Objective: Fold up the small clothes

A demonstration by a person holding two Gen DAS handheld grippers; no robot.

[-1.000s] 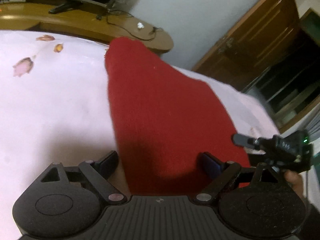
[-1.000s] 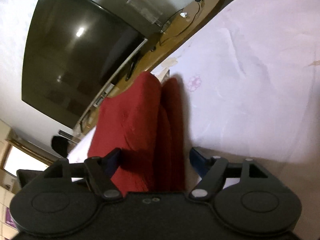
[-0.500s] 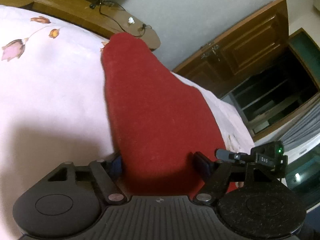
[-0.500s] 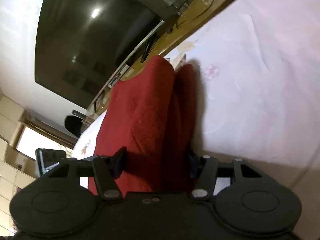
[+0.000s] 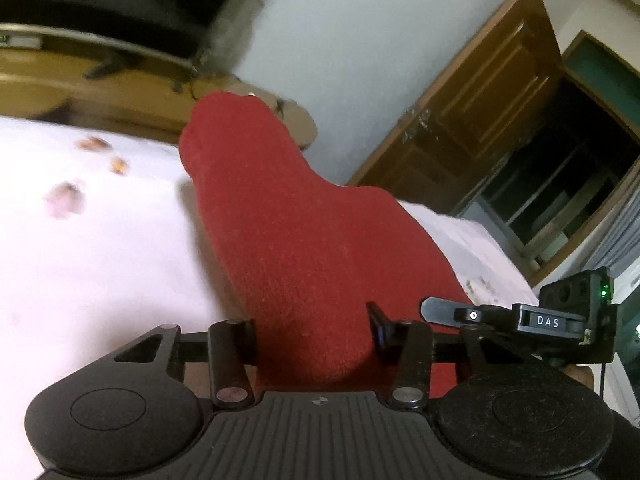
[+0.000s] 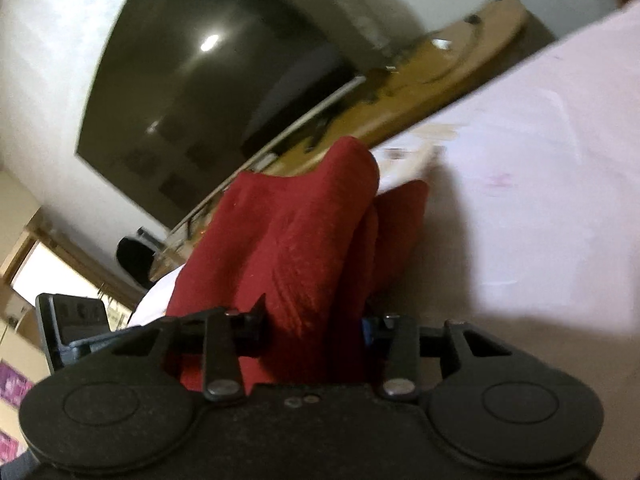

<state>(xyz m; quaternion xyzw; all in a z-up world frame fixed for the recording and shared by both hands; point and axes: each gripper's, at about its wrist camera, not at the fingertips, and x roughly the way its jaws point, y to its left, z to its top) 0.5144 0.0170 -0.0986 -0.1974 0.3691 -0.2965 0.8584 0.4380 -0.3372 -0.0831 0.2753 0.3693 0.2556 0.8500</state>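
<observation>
A red knitted garment (image 5: 296,240) lies on a pale pink sheet (image 5: 100,256), its near edge lifted. My left gripper (image 5: 314,330) is shut on that near edge, the cloth bunched between the fingers. In the right wrist view the same red garment (image 6: 288,248) shows as raised folds. My right gripper (image 6: 316,324) is shut on its near edge too. The right gripper also shows in the left wrist view (image 5: 520,320), at the right, close beside the left one.
A wooden TV bench (image 5: 80,88) with cables runs along the far edge of the bed, with a large dark TV (image 6: 200,64) above it. A brown wooden door (image 5: 480,112) and a dark open doorway (image 5: 568,168) stand at the right.
Both grippers have closed from open onto the garment's near edge and have lifted it. The views have tilted upward and the cloth now rises off the sheet.
</observation>
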